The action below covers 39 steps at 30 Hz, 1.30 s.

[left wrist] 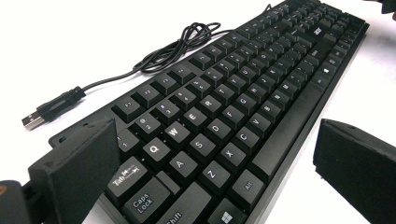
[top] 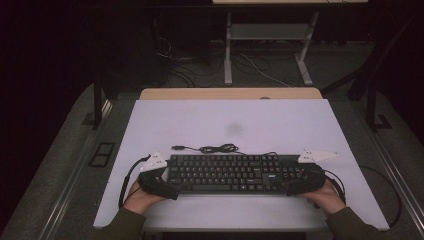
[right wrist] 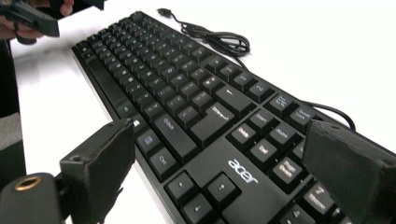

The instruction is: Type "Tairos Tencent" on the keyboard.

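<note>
From the high view, I see the flat black plastic keyboard (top: 235, 173) lying lengthwise on the white counter (top: 280, 120), near its front edge. My left gripper (top: 167, 187) sits at the keyboard's left end, and my right gripper (top: 295, 186) at its right end. The keyboard's thin black cable (top: 217, 148) lies coiled on the counter just behind it.

In the left gripper view, my jaws are spread wide. One jaw hangs over the far corner by the Tab key; the other is out past the near edge, over bare counter. The keyboard (left wrist: 224, 107) runs away between them, with its USB plug (left wrist: 32, 120) off to the side.

In the right gripper view, the jaws are spread too, straddling the keyboard (right wrist: 196, 102) at its arrow-key end.
</note>
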{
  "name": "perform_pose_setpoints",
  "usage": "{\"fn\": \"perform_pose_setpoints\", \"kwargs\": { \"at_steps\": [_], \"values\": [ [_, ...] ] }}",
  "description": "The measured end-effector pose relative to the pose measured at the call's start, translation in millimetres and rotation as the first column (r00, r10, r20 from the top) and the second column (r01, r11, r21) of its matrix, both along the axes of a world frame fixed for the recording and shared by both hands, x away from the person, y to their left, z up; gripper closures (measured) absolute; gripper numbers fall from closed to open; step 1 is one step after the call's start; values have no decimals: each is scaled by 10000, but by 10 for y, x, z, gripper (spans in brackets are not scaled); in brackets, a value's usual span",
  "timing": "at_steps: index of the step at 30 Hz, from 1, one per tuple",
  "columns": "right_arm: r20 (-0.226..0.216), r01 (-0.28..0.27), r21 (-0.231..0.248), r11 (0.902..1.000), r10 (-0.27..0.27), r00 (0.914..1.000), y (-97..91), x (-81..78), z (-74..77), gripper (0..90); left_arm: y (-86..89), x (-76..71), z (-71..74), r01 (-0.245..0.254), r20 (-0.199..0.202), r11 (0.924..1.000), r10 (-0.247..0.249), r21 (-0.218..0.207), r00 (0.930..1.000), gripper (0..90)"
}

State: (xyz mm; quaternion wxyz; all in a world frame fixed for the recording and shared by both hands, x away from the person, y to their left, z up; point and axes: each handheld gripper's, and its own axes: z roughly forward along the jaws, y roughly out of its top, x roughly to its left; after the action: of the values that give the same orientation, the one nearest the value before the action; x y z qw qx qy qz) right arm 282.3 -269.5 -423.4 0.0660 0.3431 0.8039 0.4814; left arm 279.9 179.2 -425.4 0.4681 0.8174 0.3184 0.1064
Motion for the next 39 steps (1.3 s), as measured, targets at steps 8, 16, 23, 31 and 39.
{"fn": "perform_pose_setpoints", "kwargs": {
  "at_steps": [8, 16, 23, 31, 39],
  "values": [
    [-5, -140, 36, 9999, 140, 9999, 92, 44, 23, 91, 5, -5, 11, -72, 28, 10000, 72, -41, 10000, 0],
    [29, -179, 31, 9998, 179, 9998, 134, 64, 44, 92, -13, -1, 29, -70, 76, 9999, 71, -149, 9999, 0],
    [15, -254, 184, 9995, 254, 9997, 177, 119, 72, 92, -37, 25, 35, -49, 75, 9998, 51, -177, 10000, 0],
    [63, -363, 149, 9992, 362, 9993, 225, 129, 79, 92, -57, 44, 39, -55, 91, 9997, 57, -252, 9999, 3],
    [79, -457, 195, 9988, 456, 9989, 269, 150, 97, 92, -88, 56, 54, -122, 92, 9993, 126, -356, 9999, 0]
  ]
}}
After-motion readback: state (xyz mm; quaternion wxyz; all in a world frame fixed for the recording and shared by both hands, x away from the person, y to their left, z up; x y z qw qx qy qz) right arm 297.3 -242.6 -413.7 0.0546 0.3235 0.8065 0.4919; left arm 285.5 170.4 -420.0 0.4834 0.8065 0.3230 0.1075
